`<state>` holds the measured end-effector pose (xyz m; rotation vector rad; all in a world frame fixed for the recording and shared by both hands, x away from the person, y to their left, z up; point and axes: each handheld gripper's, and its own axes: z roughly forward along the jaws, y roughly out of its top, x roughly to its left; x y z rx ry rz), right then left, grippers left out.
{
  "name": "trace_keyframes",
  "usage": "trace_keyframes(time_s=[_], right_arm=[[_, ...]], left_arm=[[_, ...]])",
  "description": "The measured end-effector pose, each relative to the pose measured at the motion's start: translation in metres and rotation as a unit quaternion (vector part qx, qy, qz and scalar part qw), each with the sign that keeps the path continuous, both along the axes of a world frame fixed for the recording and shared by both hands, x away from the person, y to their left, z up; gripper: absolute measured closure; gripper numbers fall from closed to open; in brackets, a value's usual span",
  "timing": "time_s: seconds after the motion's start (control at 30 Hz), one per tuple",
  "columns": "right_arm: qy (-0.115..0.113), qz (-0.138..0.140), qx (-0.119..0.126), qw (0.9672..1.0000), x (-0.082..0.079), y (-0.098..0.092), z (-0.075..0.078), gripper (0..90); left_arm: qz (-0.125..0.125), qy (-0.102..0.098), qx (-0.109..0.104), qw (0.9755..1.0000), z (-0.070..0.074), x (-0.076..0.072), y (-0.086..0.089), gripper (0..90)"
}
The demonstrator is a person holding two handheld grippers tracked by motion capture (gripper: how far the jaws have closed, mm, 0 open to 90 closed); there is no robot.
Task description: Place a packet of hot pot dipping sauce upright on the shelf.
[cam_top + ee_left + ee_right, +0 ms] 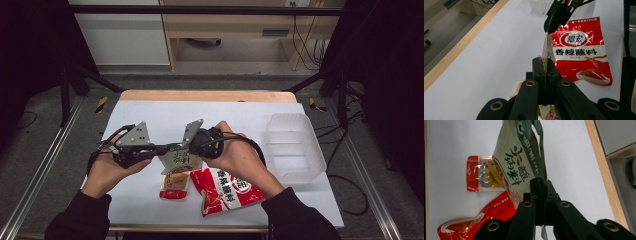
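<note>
A white table top (pixel 150 112) with a pale wooden far edge (pixel 207 96) stands on a grey carpeted floor (pixel 55 165). Metal rails (pixel 37 172) run along the floor on both sides, and dark frame bars (pixel 200 10) cross overhead. Beyond the table stand a white cabinet (pixel 120 40) and a light wooden desk (pixel 225 25), with black cables (pixel 305 45) hanging beside it. The room's edges are dim; light falls mainly on the table.

surface: white table (pixel 150 117) with a wooden far edge | on it: 1 clear plastic container (pixel 294 146) at the right, 1 red sauce packet (pixel 225 191) near the front, 1 small red-and-clear packet (pixel 175 186) just left of it
</note>
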<state>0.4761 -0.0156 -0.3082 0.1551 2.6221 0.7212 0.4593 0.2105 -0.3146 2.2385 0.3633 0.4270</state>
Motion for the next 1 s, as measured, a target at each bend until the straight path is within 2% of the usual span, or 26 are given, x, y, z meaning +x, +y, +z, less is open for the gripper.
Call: trace_keyframes(time_s=[0.1, 0.13, 0.2, 0.27, 0.3, 0.33, 0.4, 0.57, 0.7, 0.9, 1.0], right_arm=[[-0.002, 0.001, -0.008, 1.0000, 0.002, -0.001, 0.007, 90.0], [-0.002, 0.000, -0.007, 1.0000, 0.003, -0.002, 0.009, 90.0], [-0.007, -0.007, -0.017, 0.9998, 0.006, -0.005, 0.013, 90.0], [-0.012, -0.013, -0.024, 0.9996, 0.009, -0.009, 0.016, 90.0], [-0.016, -0.021, -0.026, 0.9993, 0.013, -0.015, 0.018, 90.0], [-0.016, -0.021, -0.026, 0.9993, 0.013, -0.015, 0.018, 90.0], [-0.018, -0.030, -0.023, 0.9991, 0.017, -0.023, 0.020, 90.0], [-0.028, -0.054, -0.019, 0.9980, 0.025, -0.044, 0.026, 90.0], [-0.039, -0.069, -0.012, 0.9968, 0.027, -0.064, 0.033, 90.0], [-0.050, -0.085, 0.000, 0.9951, 0.025, -0.091, 0.045, 90.0], [-0.059, -0.092, 0.007, 0.9939, 0.023, -0.103, 0.049, 90.0]], left_arm=[[0.005, -0.004, -0.023, 0.9997, -0.003, 0.001, 0.001, 86.1], [0.013, -0.006, -0.031, 0.9994, -0.005, 0.002, 0.002, 80.6], [0.025, -0.003, -0.055, 0.9982, -0.007, 0.005, 0.005, 62.8], [0.033, -0.002, -0.084, 0.9959, -0.011, 0.005, 0.008, 51.4], [0.042, -0.005, -0.087, 0.9953, -0.014, 0.005, 0.010, 40.3], [0.049, -0.008, -0.086, 0.9951, -0.016, 0.004, 0.011, 40.3], [0.070, -0.010, -0.083, 0.9940, -0.025, 0.003, 0.016, 31.8], [0.112, -0.002, -0.077, 0.9907, -0.052, 0.003, 0.032, 21.5], [0.142, 0.017, -0.070, 0.9873, -0.074, 0.004, 0.050, 17.2], [0.186, 0.029, -0.081, 0.9787, -0.094, 0.006, 0.073, 12.4], [0.201, 0.029, -0.083, 0.9755, -0.105, 0.006, 0.081, 12.2]])
